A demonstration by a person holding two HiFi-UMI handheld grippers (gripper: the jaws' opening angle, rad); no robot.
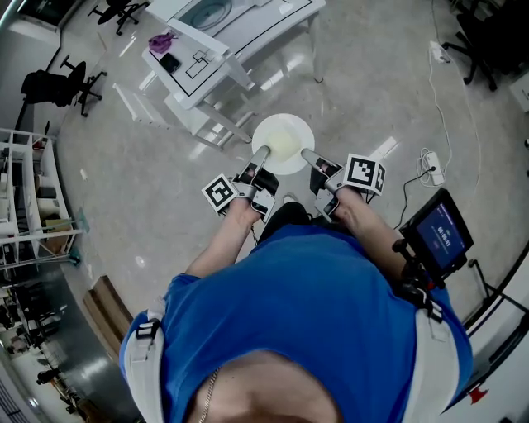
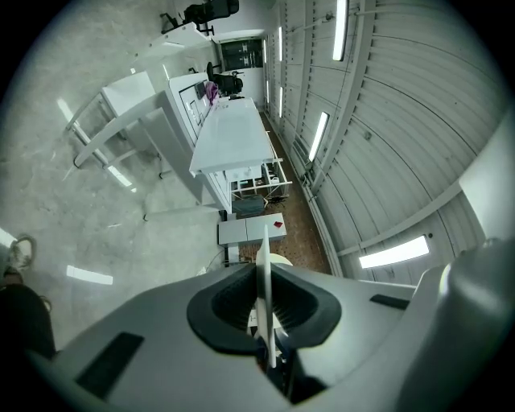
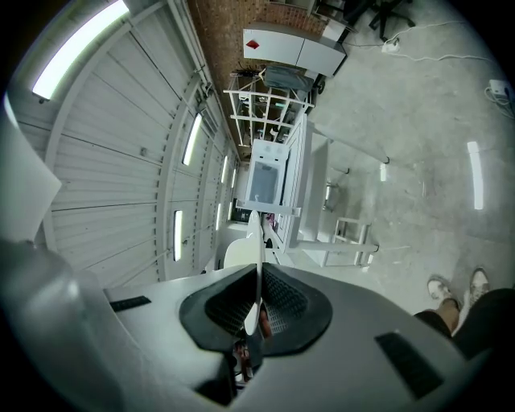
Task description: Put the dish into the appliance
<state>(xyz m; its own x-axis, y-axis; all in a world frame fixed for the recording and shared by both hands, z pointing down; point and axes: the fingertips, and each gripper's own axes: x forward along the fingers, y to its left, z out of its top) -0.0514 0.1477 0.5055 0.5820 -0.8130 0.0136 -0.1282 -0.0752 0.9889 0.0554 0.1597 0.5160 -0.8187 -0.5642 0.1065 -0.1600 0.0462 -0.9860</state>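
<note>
I hold a white round dish (image 1: pixel 283 143) level above the floor, one gripper on each side of it. My left gripper (image 1: pixel 262 154) is shut on its left rim and my right gripper (image 1: pixel 307 154) is shut on its right rim. In the left gripper view the dish (image 2: pixel 264 282) shows edge-on as a thin white line pinched between the dark pads. The right gripper view shows the dish (image 3: pixel 257 257) the same way. A white appliance (image 1: pixel 208 13) with a bluish window stands on a white table (image 1: pixel 198 74) ahead; the appliance (image 3: pixel 264 182) also shows in the right gripper view.
Black office chairs (image 1: pixel 62 85) stand at the far left, with a white shelf rack (image 1: pixel 29 198) below them. A power strip with its cable (image 1: pixel 430 165) lies on the floor to the right. A purple thing (image 1: pixel 161 40) lies on the table. A small screen (image 1: pixel 442 231) hangs at the person's right side.
</note>
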